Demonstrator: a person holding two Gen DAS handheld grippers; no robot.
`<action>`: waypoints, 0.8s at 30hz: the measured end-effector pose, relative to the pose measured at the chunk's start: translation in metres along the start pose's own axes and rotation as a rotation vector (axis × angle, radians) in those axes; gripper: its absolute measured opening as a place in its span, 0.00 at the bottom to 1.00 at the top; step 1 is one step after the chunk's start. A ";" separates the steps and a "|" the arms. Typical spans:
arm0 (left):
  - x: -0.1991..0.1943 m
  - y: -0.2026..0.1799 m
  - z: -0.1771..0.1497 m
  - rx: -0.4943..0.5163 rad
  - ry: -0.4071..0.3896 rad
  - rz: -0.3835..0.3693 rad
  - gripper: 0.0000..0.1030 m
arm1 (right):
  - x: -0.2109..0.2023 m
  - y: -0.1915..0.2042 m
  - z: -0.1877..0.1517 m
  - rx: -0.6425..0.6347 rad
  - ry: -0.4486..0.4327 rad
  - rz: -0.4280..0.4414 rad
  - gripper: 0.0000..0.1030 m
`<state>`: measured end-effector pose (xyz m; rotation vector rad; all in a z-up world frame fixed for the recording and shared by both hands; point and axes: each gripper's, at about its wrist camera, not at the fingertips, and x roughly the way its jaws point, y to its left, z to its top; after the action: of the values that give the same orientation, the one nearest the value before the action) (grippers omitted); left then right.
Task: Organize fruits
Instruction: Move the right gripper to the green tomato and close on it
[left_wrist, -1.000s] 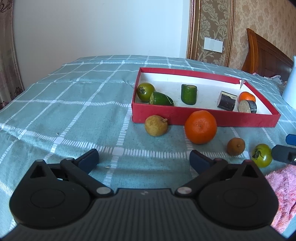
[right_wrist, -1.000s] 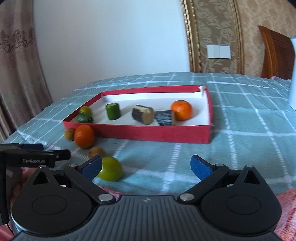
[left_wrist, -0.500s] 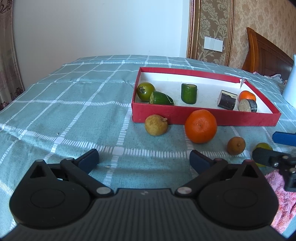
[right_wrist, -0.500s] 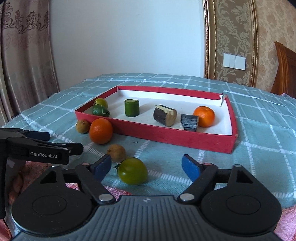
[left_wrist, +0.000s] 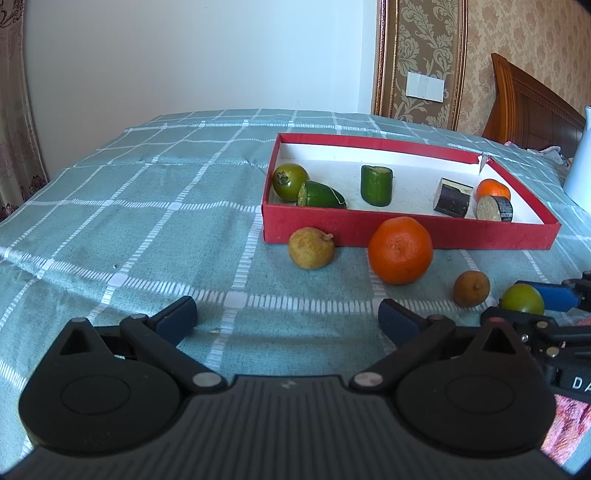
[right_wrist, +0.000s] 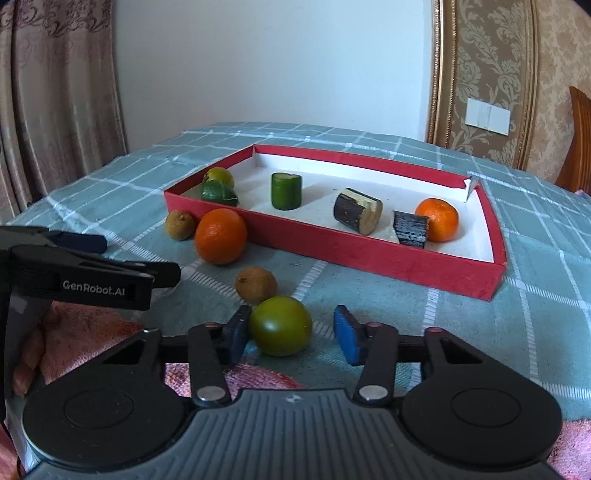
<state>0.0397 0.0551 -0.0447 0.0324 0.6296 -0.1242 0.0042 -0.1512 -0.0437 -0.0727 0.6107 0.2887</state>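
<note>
A red box (left_wrist: 406, 229) (right_wrist: 369, 254) holds a green fruit (left_wrist: 290, 181), cucumber pieces (left_wrist: 376, 184), dark eggplant pieces (right_wrist: 357, 210) and a small orange (right_wrist: 437, 219). On the cloth in front lie a yellow-brown fruit (left_wrist: 311, 247), a large orange (left_wrist: 400, 249) (right_wrist: 221, 235), a small brown fruit (left_wrist: 471, 288) (right_wrist: 256, 285) and a green tomato (right_wrist: 280, 325) (left_wrist: 522, 299). My right gripper (right_wrist: 291, 334) is open around the green tomato, its left pad touching it. My left gripper (left_wrist: 286, 317) is open and empty above the cloth.
The checked teal cloth (left_wrist: 147, 206) covers the table. A pink towel (right_wrist: 85, 332) lies at the near edge under the grippers. A white object (left_wrist: 580, 166) stands at the far right. A wooden headboard (left_wrist: 528, 107) stands behind.
My right gripper moved forward and left until its fingers came around the green tomato, and its jaws narrowed. My left gripper stayed still and open.
</note>
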 end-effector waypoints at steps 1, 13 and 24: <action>0.000 0.000 0.000 -0.001 0.000 0.000 1.00 | 0.000 0.001 0.000 -0.001 0.000 0.000 0.37; 0.000 0.000 0.000 0.000 0.000 0.000 1.00 | -0.010 -0.010 -0.004 0.052 -0.030 -0.017 0.32; 0.000 0.000 0.000 0.002 0.001 0.001 1.00 | -0.030 -0.061 0.009 0.125 -0.106 -0.145 0.32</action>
<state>0.0397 0.0550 -0.0446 0.0349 0.6304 -0.1235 0.0041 -0.2156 -0.0201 0.0186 0.5137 0.1124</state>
